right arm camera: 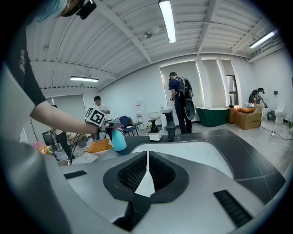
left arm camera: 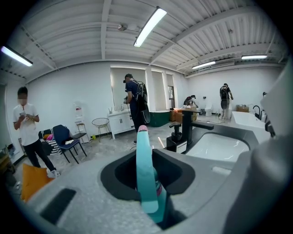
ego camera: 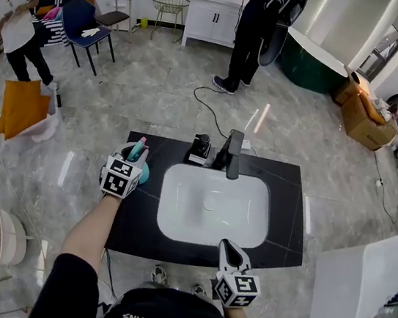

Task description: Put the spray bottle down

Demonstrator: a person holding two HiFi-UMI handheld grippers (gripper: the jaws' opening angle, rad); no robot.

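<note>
The left gripper (ego camera: 134,154) is clamped narrowly on the bottle (ego camera: 143,175), which is upright at the counter's (ego camera: 281,204) left edge (mid-left in the head view, beside the sink (ego camera: 214,205)). The right gripper (ego camera: 228,249), lower centre, is closed and empty.

Right claw (right arm camera: 147,160): jaws together, nothing between them. White sink basin (right arm camera: 197,153) directly ahead, set in the dark counter (right arm camera: 261,157). Ahead-left, by the basin's far corner: teal spray bottle (right arm camera: 118,140) upright, left claw (right arm camera: 109,124) at its head. Black faucet (right arm camera: 170,122) and soap dispenser (right arm camera: 154,130) straight ahead beyond the basin. Person with backpack (right arm camera: 179,103) further back.
</note>
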